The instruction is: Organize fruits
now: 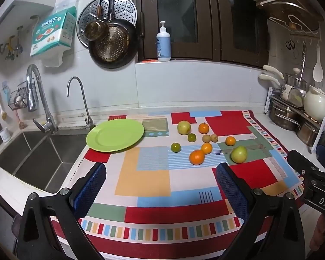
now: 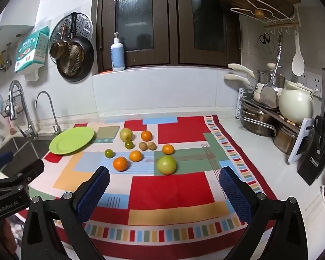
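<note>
A: Why is the green plate (image 1: 115, 135) sitting bare at the far left of the cloth (image 1: 145, 179), right beside the sink (image 1: 32, 158)?

B: I judge it is the place where the fruit should end up. Nothing lies on it yet, so the sorting has not begun.

A: And the fruit?

B: It is all loose on the cloth, right of the plate and a little apart from it. There are four oranges; the nearest orange (image 1: 196, 157) lies almost touching a smaller one (image 1: 206, 148). Two small green citrus (image 1: 175, 147) lie toward the plate. One pale green apple (image 1: 238, 154) is near and to the right, a second apple (image 1: 184, 127) is farther back, and two small brown fruits (image 1: 210, 138) sit side by side in the middle.

A: How do the claws stand?

B: The left claw (image 1: 160, 186) is spread wide and empty, held over the near part of the cloth, short of the fruit. The right claw (image 2: 164, 187) is likewise wide and empty, facing the near apple and orange.

A: Why wide?

B: Probably so a round fruit fits between the blue pads (image 2: 234, 191). Round fruit may roll, so a centred grip seems wise.
</note>
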Available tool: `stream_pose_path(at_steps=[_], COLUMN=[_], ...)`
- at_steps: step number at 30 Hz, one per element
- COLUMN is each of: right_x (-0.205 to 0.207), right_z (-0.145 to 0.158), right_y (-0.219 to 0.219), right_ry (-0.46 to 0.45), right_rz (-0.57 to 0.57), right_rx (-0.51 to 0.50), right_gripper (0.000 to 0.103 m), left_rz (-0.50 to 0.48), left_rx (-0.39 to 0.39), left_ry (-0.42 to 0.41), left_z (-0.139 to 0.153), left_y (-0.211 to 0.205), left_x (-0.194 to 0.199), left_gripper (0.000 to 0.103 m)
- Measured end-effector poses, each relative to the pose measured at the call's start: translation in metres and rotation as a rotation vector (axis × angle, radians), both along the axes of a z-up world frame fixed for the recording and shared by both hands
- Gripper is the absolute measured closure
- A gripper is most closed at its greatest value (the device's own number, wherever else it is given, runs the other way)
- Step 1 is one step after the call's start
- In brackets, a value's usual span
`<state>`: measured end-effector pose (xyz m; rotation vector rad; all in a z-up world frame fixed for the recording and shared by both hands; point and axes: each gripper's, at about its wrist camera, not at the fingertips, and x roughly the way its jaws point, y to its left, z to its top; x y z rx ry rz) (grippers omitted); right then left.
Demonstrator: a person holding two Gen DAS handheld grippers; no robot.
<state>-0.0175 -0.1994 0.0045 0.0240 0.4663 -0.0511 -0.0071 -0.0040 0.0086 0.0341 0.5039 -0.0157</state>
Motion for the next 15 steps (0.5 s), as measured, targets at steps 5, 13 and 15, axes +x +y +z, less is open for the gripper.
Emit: stream_pose_path(at_steps=[5,13,15], right_x=[-0.0022,-0.0062,-0.0066], right_z=[0.0020,0.0039,0.0051], right_y=[-0.0017,-0.0018,-0.0015], right_ry=[-0.008,-0.026,-0.029], right_rz=[0.003,0.004,0.005], right_rx=[0.002,-0.004,-0.004], right_gripper=[0.001,0.001,0.001], left_rz=[-0.003,0.000,0.001], left_rx=[-0.008,-0.002,0.000], left_ry=[-0.006,-0.024,-0.028], left_z=[0.0014,0.0067,0.0077], left_y=[0.0007,0.0013,0.0016], left_x=[-0.0021,-0.0062,-0.0068], left_gripper=[0.000,0.000,0.000])
